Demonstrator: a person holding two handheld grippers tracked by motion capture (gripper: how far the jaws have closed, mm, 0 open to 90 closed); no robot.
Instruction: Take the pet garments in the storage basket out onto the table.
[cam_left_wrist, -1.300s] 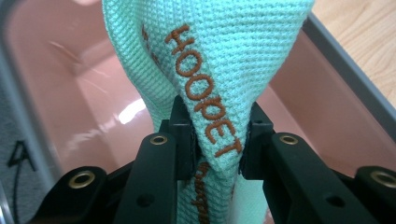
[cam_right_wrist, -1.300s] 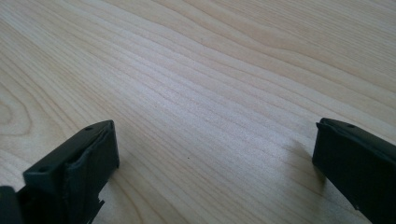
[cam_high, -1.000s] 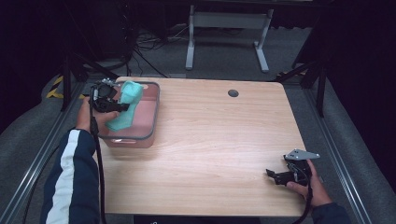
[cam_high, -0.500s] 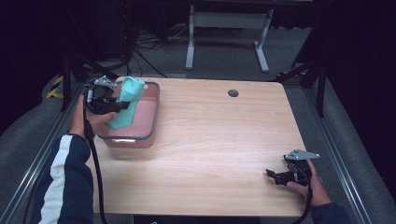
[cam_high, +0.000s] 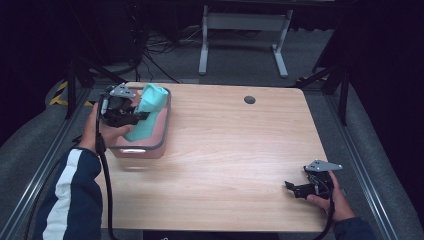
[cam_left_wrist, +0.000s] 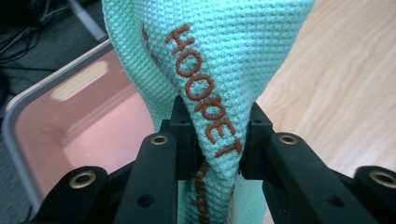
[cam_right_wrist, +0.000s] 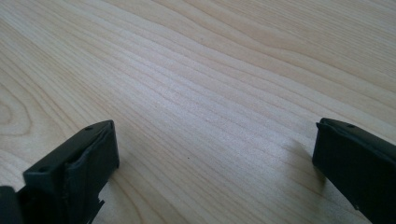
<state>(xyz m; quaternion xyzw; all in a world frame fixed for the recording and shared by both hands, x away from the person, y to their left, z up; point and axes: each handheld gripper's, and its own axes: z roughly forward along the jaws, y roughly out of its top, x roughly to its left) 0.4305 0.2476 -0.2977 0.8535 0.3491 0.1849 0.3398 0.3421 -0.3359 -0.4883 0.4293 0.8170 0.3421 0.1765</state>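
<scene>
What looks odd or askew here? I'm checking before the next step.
Nothing spilled or damaged. The mint-green waffle-weave cloth hangs bunched in the left claw above the pink plastic tub, not lying flat. The right claw rests open on the wooden table.

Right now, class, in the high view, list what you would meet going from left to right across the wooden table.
Left gripper with its jaws shut on the mint-green waffle-weave cloth → pink plastic bin with a grey rim → small dark round hole in the tabletop → right gripper, jaws open, at the near right corner.
</scene>
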